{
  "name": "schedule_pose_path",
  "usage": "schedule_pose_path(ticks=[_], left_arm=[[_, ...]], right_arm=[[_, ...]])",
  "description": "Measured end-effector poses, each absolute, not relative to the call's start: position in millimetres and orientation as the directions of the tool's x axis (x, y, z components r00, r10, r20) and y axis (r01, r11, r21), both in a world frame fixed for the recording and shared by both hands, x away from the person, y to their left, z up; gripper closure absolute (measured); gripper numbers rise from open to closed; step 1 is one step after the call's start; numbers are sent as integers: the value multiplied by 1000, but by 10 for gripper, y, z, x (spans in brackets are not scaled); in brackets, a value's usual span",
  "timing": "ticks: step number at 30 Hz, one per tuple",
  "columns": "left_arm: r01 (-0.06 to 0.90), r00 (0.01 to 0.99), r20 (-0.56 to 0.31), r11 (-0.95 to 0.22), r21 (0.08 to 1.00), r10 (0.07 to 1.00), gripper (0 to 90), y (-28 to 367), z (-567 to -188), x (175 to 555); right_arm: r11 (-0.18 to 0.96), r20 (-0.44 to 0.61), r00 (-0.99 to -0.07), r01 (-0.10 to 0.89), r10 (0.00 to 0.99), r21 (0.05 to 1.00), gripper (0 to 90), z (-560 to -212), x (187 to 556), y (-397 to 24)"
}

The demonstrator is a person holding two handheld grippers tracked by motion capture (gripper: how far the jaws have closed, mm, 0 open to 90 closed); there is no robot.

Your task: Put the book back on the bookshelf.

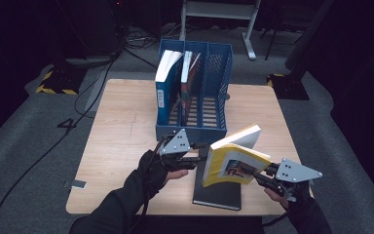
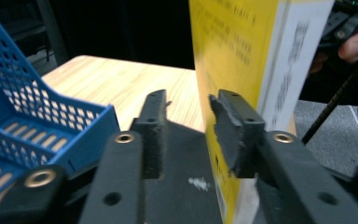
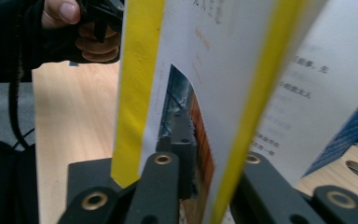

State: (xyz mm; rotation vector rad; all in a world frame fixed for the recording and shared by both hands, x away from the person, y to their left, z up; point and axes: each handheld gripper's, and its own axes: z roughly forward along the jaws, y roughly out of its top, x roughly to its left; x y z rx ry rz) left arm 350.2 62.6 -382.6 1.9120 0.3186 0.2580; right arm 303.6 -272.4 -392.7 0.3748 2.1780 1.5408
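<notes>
A yellow-covered book (image 1: 231, 163) stands tilted up on its edge over a black book (image 1: 219, 192) that lies flat near the table's front edge. My right gripper (image 1: 247, 171) is shut on the yellow book's cover from the right; in the right gripper view the yellow book (image 3: 223, 70) runs between the jaws of my right gripper (image 3: 214, 154). My left gripper (image 1: 202, 158) sits just left of the book. In the left gripper view my left gripper (image 2: 189, 105) has its jaws apart with nothing between them, and the yellow book (image 2: 242, 46) stands against the outside of the right jaw.
A blue three-slot file holder (image 1: 195, 131) stands at the middle of the wooden table (image 1: 121, 131), with a blue book (image 1: 165, 83) and a second book (image 1: 189, 83) upright in its left slots. Its right slot is empty. Cables lie on the floor at the left.
</notes>
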Motion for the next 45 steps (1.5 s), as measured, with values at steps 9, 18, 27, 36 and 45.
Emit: schedule_pose_path(ticks=[9,18,27,36,45], left_arm=[[135,935,52,-488,862,350,413,770,-4110,3471],[166,951,16,-555,815,308,299,711,-4288,3382],[142,962,-7,-478,867,272,377,353,-4270,3436],[88,963,17,-370,925,270,472,209,-4015,3481],[39,970,46,-337,941,240,614,111,-3890,3476]], right_arm=[[347,-207,-883,-54,420,936,871,-3924,3013,-2737],[351,-214,-881,-59,423,935,871,-3927,3003,-2732],[360,-223,-879,-63,422,931,848,-3930,2992,-2730],[378,-245,-865,-70,438,923,789,-3935,2986,-2749],[373,-261,-825,-66,501,926,693,-3918,3012,-2855]])
